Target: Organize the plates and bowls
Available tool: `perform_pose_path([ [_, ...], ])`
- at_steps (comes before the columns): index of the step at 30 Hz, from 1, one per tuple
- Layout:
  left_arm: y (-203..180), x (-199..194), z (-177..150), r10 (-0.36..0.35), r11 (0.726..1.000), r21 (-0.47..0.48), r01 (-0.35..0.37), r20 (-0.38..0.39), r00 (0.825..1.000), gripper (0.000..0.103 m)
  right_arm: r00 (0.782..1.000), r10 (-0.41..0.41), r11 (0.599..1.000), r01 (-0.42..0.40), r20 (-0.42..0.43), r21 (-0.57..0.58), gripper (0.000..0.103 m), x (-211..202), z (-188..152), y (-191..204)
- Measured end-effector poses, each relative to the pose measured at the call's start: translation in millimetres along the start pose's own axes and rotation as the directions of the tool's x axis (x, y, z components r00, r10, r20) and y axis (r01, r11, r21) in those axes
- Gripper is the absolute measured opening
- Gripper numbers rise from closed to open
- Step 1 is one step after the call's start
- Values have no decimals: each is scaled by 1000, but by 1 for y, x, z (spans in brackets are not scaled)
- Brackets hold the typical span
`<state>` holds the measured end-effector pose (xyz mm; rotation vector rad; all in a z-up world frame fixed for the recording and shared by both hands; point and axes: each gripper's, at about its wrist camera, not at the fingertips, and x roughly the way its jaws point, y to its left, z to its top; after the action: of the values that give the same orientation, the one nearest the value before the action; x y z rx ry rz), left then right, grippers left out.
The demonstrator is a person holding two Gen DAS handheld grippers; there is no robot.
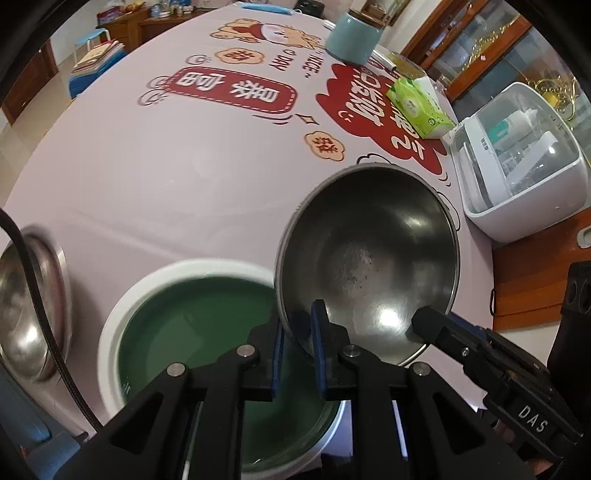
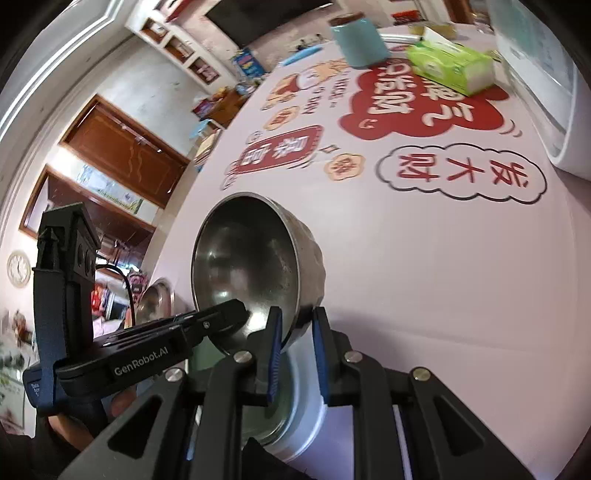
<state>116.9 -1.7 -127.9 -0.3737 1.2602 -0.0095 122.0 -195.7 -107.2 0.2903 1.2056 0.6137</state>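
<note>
A steel bowl (image 1: 369,251) hangs tilted above the table, gripped at two spots on its rim. My left gripper (image 1: 298,325) is shut on the near-left rim, one pad inside and one outside. My right gripper (image 1: 424,323) is clamped on the right rim; its own view shows it (image 2: 297,326) pinching the bowl (image 2: 255,258) wall. The left gripper (image 2: 236,310) reaches into the bowl from the left there. Under the bowl sits a green plate with a white rim (image 1: 192,325), also seen as the plate (image 2: 299,402) beneath my fingers. A second steel bowl (image 1: 33,306) rests at the far left.
A round table with a printed pink cloth (image 1: 166,166) stretches ahead. A teal jar (image 1: 352,35) and a green tissue box (image 1: 421,107) stand at the far right. A white lidded appliance (image 1: 517,166) sits beyond the table's right edge.
</note>
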Motion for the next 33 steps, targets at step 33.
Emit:
perform_pose_path([
  [33, 174, -99, -65, 147, 977, -158, -141, 30, 989, 16, 980, 64, 943, -121, -189, -311, 16, 85, -37, 184],
])
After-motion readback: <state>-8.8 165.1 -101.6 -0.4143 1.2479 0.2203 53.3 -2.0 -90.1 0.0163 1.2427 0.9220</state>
